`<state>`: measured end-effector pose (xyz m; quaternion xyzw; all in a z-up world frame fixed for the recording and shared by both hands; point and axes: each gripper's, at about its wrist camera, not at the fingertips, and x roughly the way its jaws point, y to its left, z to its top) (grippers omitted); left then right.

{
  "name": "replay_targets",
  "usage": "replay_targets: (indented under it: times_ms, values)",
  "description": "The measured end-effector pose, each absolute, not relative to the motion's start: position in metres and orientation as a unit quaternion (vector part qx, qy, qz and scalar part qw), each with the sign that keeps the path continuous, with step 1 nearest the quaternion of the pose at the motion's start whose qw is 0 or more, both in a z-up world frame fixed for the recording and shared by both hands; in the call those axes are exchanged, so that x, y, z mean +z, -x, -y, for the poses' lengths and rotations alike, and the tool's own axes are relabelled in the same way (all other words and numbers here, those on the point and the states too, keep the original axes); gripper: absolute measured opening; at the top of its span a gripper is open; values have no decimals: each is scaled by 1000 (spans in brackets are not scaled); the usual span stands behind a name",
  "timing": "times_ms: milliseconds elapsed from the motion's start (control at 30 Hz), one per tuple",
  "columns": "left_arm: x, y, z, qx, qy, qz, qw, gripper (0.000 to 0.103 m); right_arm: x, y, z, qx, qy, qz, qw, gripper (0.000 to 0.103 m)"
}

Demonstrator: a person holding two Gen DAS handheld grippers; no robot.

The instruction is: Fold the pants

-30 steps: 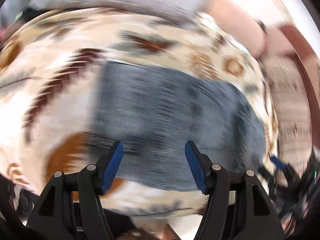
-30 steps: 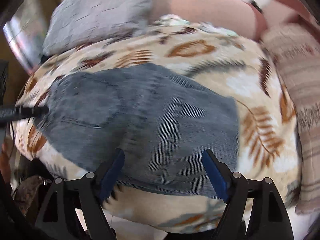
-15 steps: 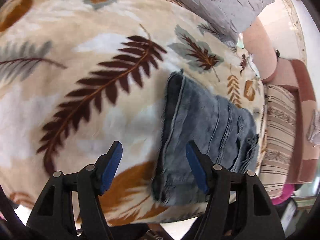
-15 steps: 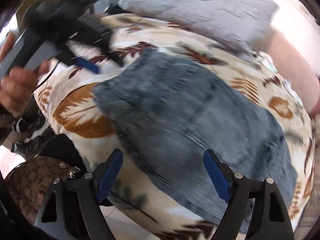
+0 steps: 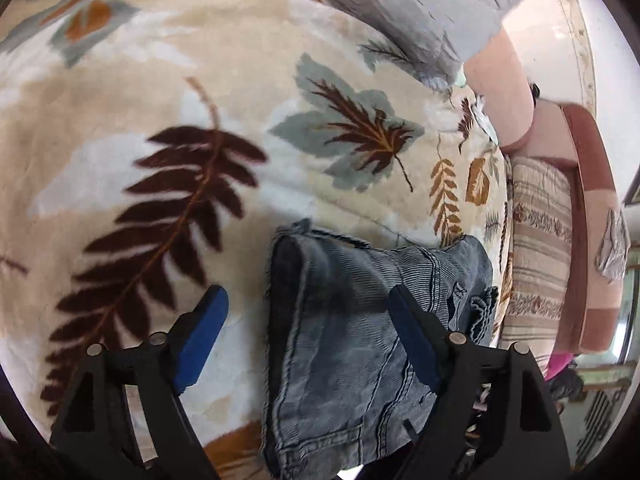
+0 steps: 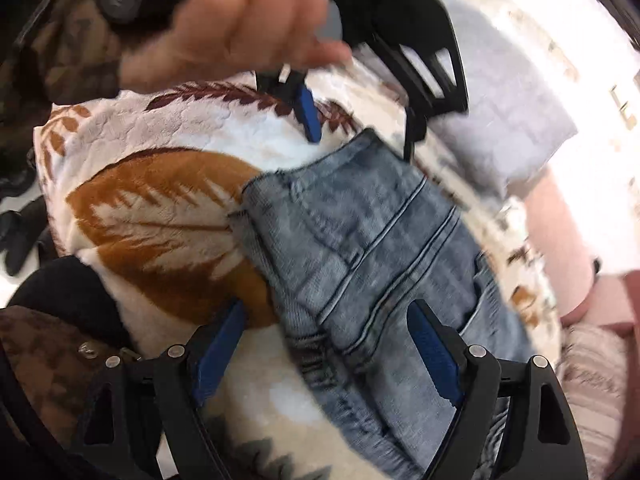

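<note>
Folded blue denim pants (image 5: 360, 344) lie on a cream blanket with a leaf print (image 5: 200, 120); they also show in the right wrist view (image 6: 360, 248). My left gripper (image 5: 308, 332) is open and empty, hovering over the folded bundle's left edge. It appears from outside in the right wrist view (image 6: 360, 92), held by a hand above the far corner of the pants. My right gripper (image 6: 328, 348) is open and empty, above the near edge of the pants.
A grey pillow (image 5: 420, 4) lies at the back of the bed, with a pink bolster (image 5: 500, 92) beside it. A striped cushion (image 5: 540, 240) and a reddish bed frame (image 5: 592, 200) are at the right. A brown patterned bag (image 6: 44, 360) sits by the bed edge.
Both grippers have swung closer to the folded pants. The left gripper moved over the bundle's left edge, and the right gripper came in lower over its near edge. Both stayed open.
</note>
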<state>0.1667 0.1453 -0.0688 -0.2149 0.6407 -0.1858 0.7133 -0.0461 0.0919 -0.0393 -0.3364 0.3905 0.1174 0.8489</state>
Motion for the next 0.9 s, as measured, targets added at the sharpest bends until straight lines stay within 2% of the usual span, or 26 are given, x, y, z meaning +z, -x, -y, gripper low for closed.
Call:
replay_targets:
  times_ms: [100, 133, 167, 200, 233, 267, 333, 367, 500, 900]
  values:
    - [-67, -164, -134, -208, 205, -635, 715, 80, -41, 38, -90, 101, 347, -380, 852, 82]
    - [-65, -161, -130, -214, 201, -631, 718, 73, -40, 37, -87, 101, 344, -381, 853, 78]
    - [-62, -158, -126, -214, 192, -626, 725, 52, -38, 34, -82, 110, 330, -383, 856, 71]
    - [-59, -155, -122, -216, 183, -622, 730, 38, -37, 33, -79, 120, 320, -385, 857, 54]
    - [-54, -151, -118, -216, 173, -613, 740, 35, -35, 33, -76, 132, 309, -389, 858, 46]
    - [-48, -147, -115, -208, 160, -604, 753, 31, -35, 35, -76, 136, 311, -386, 858, 44]
    - [-33, -137, -109, -191, 125, -579, 783, 21, -33, 41, -78, 140, 320, -373, 860, 27]
    - [-27, -134, -108, -187, 116, -571, 791, 13, -31, 45, -79, 141, 323, -365, 862, 26]
    - [-7, -122, -104, -182, 104, -550, 808, 12, -19, 52, -71, 134, 307, -348, 876, 22]
    - [33, -109, -69, -189, 85, -527, 824, 11, 22, 52, -10, 98, 209, -338, 912, 22]
